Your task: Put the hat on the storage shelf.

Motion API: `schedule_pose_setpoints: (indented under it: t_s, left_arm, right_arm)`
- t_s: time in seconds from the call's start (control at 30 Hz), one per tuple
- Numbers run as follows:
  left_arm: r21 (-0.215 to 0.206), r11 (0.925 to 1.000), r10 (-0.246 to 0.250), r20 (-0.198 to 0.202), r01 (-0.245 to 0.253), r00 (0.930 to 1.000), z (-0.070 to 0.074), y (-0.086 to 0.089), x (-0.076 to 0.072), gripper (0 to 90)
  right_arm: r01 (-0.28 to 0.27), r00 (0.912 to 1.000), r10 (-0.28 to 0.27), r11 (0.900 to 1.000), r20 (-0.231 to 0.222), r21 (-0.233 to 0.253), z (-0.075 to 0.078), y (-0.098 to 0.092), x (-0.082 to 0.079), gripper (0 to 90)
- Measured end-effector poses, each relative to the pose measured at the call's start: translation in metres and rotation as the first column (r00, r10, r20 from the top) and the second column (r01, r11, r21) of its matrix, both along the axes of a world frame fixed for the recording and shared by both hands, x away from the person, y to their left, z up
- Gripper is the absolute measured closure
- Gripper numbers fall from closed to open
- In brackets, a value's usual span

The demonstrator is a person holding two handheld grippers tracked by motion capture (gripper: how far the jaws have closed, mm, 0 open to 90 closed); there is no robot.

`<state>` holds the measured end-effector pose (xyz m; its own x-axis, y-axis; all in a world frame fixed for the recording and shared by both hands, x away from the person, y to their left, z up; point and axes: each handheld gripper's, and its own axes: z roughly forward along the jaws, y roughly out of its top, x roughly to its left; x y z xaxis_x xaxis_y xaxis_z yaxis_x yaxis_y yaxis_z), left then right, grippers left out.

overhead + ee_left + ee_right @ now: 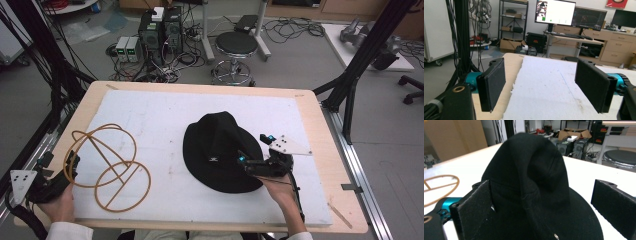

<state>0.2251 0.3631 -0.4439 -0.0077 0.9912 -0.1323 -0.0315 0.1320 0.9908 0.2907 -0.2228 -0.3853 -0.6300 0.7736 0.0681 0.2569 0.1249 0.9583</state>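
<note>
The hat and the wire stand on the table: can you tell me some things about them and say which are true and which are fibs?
1. The hat is black. True.
2. The hat sits on the wire stand. False: the hat lies on the white mat, apart from the stand, which is bare.
3. The right gripper is open, with its fingers either side of the hat's near brim. True.
4. The left gripper is shut on the stand. False: it is open, with nothing between its fingers.
5. The stand is at the left of the mat in the high view. True.
</note>
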Motion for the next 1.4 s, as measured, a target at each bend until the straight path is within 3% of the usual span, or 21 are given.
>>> schedule_pose_setpoints:
  t_s: [0.67, 0.9, 0.93, 1.1, 1.13, 1.17, 1.3, 1.4]
  left_arm:
    - [-0.004, 0.9999, -0.013, -0.007, 0.013, 0.9999, -0.001, 0.000, 0.002, 25.0]
    - [-0.010, 0.9999, -0.011, -0.009, 0.011, 0.9999, -0.001, 0.001, 0.002, 25.1]
    - [-0.010, 0.9999, -0.010, -0.010, 0.010, 0.9999, -0.001, 0.001, 0.002, 25.0]
    - [-0.009, 0.9999, -0.008, -0.014, 0.008, 0.9999, -0.001, 0.001, 0.002, 25.1]
    - [-0.009, 0.9999, -0.008, -0.014, 0.008, 0.9999, -0.001, 0.001, 0.002, 25.1]
    - [-0.009, 0.9999, -0.005, -0.019, 0.005, 0.9998, -0.002, 0.001, 0.002, 25.2]
    - [-0.010, 0.9999, -0.004, -0.017, 0.004, 0.9998, -0.002, 0.002, 0.002, 25.2]
    - [-0.011, 0.9999, -0.004, -0.017, 0.003, 0.9999, -0.002, 0.002, 0.002, 25.3]
  right_arm:
    - [-0.005, 0.9962, 0.000, 0.998, -0.087, -0.059, -0.025, 0.010, 0.010, 3.1]
    - [-0.001, 0.9975, -0.004, 0.997, -0.071, -0.075, -0.025, 0.012, 0.009, 7.3]
    - [-0.006, 0.9973, 0.000, 0.997, -0.074, -0.077, -0.025, 0.012, 0.009, 14.9]
    - [0.007, 0.9986, -0.010, 0.998, -0.052, -0.061, -0.026, 0.008, 0.006, 34.1]
    - [0.007, 0.9986, -0.010, 0.998, -0.052, -0.061, -0.026, 0.008, 0.006, 34.1]
    - [0.010, 0.9999, -0.011, 0.996, -0.007, -0.090, -0.024, 0.008, 0.003, 47.3]
    - [-0.007, 0.9998, 0.009, 0.995, 0.018, -0.103, -0.021, 0.008, 0.000, 82.5]
    - [-0.011, 0.9999, 0.013, 0.994, 0.009, -0.110, -0.020, 0.008, 0.000, 87.6]
